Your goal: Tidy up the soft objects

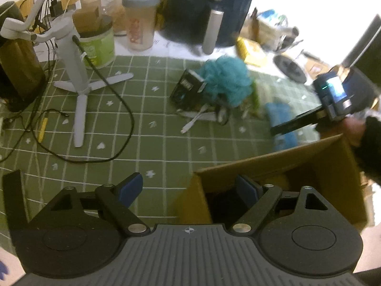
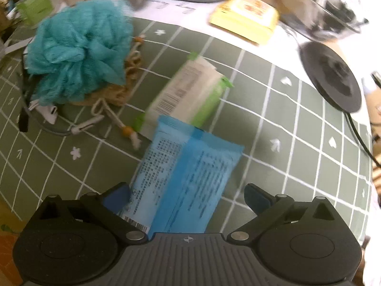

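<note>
both grippers' jaws released over green grid tablecloth (image 2: 273, 119), blue packet (image 2: 185, 174) between right's.

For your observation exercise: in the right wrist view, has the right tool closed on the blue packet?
No: the right tool stands open, its fingers apart on either side of the blue packet lying on the tablecloth.

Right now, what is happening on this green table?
A person holds two grippers and is sorting soft things. The right gripper is open, its fingers on either side of a blue soft pack lying on the tablecloth; nothing is gripped. The left gripper is open and empty near an open cardboard box. A teal bath pouf and a green-and-white pack lie on the cloth.
</note>
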The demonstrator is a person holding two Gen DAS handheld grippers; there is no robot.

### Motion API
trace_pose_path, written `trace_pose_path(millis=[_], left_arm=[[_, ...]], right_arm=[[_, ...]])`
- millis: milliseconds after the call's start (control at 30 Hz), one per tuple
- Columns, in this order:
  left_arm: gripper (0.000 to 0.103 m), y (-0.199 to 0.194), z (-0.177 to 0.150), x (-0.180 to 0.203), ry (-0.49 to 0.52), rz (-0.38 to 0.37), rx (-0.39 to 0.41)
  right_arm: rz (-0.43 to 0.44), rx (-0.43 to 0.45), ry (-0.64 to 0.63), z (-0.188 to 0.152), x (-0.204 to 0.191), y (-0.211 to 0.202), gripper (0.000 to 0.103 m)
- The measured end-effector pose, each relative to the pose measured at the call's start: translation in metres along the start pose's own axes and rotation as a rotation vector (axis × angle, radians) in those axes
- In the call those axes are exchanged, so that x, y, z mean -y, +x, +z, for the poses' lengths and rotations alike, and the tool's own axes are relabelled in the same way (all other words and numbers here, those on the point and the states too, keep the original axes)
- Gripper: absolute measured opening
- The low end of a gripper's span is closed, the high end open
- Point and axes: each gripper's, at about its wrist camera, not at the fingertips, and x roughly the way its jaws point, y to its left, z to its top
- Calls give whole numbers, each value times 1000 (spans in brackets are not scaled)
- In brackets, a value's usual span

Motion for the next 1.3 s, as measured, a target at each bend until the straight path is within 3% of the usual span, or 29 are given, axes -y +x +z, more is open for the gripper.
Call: trace_pose_path(millis=[200,600,767,900,1000,1167,1300], left_arm=[[85,9,3,-2,51,49,-2],[85,12,15,-3,96,49,7],[85,7,19,-4,78,29,20],[85,-2,23,-1,77,-4,48],[85,-9,30,2,81,-29,80],[85,-12,43,5,89,-72,122],[85,-8,54,9,116,-78,146]], right_arm=[[5,-8,46,-7,7,0,101],[-18,-29,82,-13,14,-1,98],[18,2,106,-14,11,2,98],[17,43,119,-17,10,4,92],[15,80,125,-18,11,-3,71],[29,103,140,-23,18,-10,64],[51,141,151,-25,24,-28,64]])
